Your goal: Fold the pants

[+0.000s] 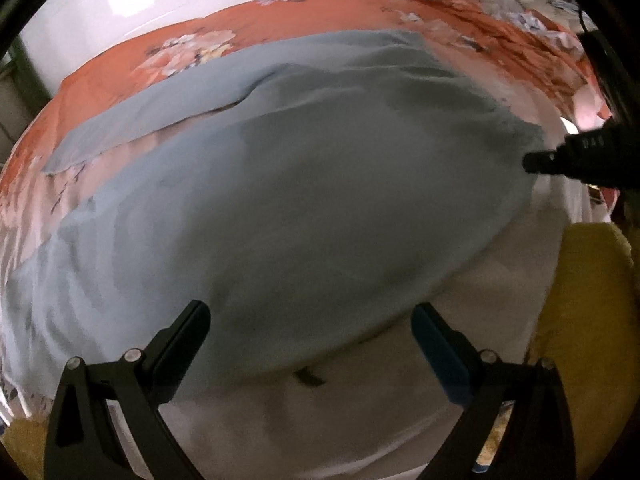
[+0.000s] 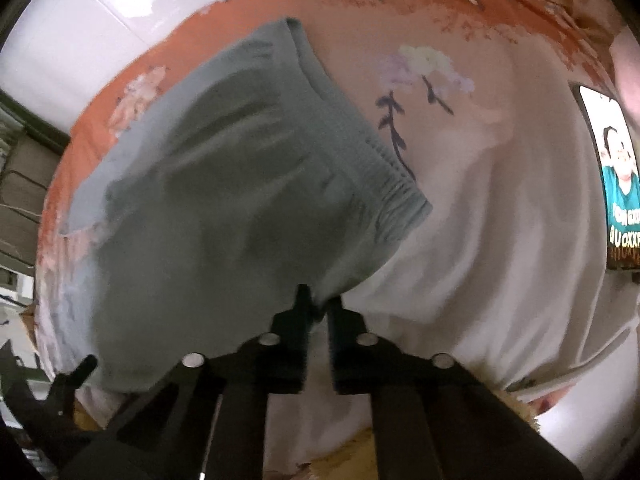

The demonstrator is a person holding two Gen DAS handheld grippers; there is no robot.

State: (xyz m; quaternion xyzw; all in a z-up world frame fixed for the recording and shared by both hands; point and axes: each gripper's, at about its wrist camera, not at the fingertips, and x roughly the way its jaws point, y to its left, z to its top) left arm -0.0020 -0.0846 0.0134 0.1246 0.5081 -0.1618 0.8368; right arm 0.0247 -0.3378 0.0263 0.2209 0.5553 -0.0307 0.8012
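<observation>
Grey-green pants [image 1: 304, 184] lie spread on a bed with an orange and pale floral sheet [image 1: 120, 68]; one leg [image 1: 160, 108] stretches off to the far left. My left gripper [image 1: 312, 320] hovers open over the pants' near edge, with nothing between its fingers. In the right wrist view the elastic waistband [image 2: 384, 176] runs diagonally across the frame. My right gripper [image 2: 319, 300] is shut on the pants' [image 2: 208, 200] near corner, just below the waistband, with fabric pinched between its fingertips. Its black tip [image 1: 534, 162] also shows at the pants' right edge in the left wrist view.
A phone [image 2: 620, 184] with a lit screen lies on the sheet at the right. Something yellow and fuzzy [image 1: 592, 300] sits at the bed's near right edge. Crumpled bedding [image 1: 500, 8] is piled at the far right. A white tiled wall [image 2: 80, 20] borders the bed.
</observation>
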